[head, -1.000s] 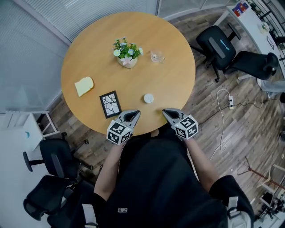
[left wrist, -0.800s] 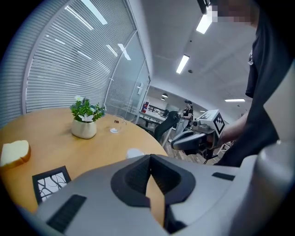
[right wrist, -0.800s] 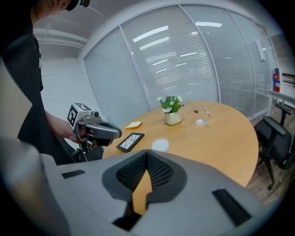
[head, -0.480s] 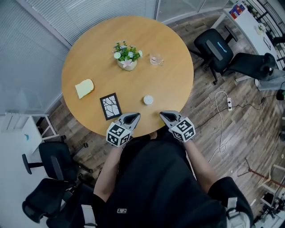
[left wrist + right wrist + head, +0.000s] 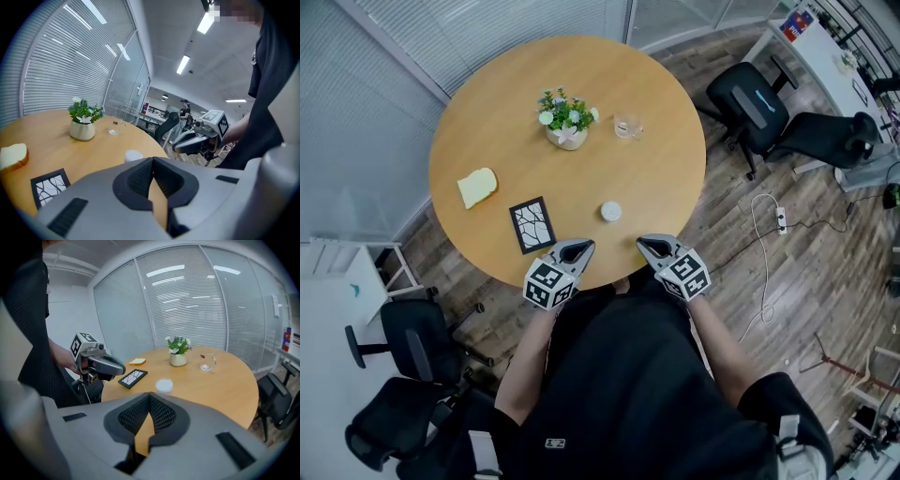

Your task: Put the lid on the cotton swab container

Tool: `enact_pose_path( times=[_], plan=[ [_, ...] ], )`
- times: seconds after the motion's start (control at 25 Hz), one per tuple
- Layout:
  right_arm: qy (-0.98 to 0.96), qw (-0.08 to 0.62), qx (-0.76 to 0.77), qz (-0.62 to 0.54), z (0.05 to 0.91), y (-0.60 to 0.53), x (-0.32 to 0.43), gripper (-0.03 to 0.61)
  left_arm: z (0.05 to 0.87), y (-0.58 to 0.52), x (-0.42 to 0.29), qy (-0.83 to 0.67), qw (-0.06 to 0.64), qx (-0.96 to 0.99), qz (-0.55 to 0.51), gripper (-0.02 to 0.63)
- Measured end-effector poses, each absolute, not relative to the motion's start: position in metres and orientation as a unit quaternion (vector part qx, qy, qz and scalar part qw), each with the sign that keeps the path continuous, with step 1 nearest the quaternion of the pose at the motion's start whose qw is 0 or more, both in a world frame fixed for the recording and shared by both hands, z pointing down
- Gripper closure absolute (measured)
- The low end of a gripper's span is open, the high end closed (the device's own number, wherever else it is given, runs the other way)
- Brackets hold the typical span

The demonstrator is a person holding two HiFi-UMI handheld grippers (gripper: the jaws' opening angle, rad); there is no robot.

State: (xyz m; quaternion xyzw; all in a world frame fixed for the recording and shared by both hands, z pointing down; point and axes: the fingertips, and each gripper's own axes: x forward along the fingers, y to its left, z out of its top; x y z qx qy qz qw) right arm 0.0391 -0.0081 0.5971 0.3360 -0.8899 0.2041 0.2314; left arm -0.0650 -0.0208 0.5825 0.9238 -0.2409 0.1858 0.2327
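Little change: right gripper [image 5: 649, 244] has drifted slightly left along the near rim of the round worktop [image 5: 487, 122]; left gripper [image 5: 578, 246] has barely shifted. Both sets of jaws pressed together, nothing between them. Plant pot [image 5: 567, 136] far side, clear cup [image 5: 627, 125] just to its right. Small white round piece [image 5: 610, 212] near, just beyond the grippers, well apart from the cup. Which of the two is the lid: cannot tell.
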Motion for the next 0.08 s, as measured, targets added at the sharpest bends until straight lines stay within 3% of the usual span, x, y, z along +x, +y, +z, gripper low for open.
enact_pose_path(
  times=[0.08],
  plan=[
    [-0.89,0.234,0.335,0.204,0.5985,-0.0062,0.0395,0.574,0.5836,-0.0196,-0.0648,-0.241,0.232,0.924,0.187,0.607]
  ],
)
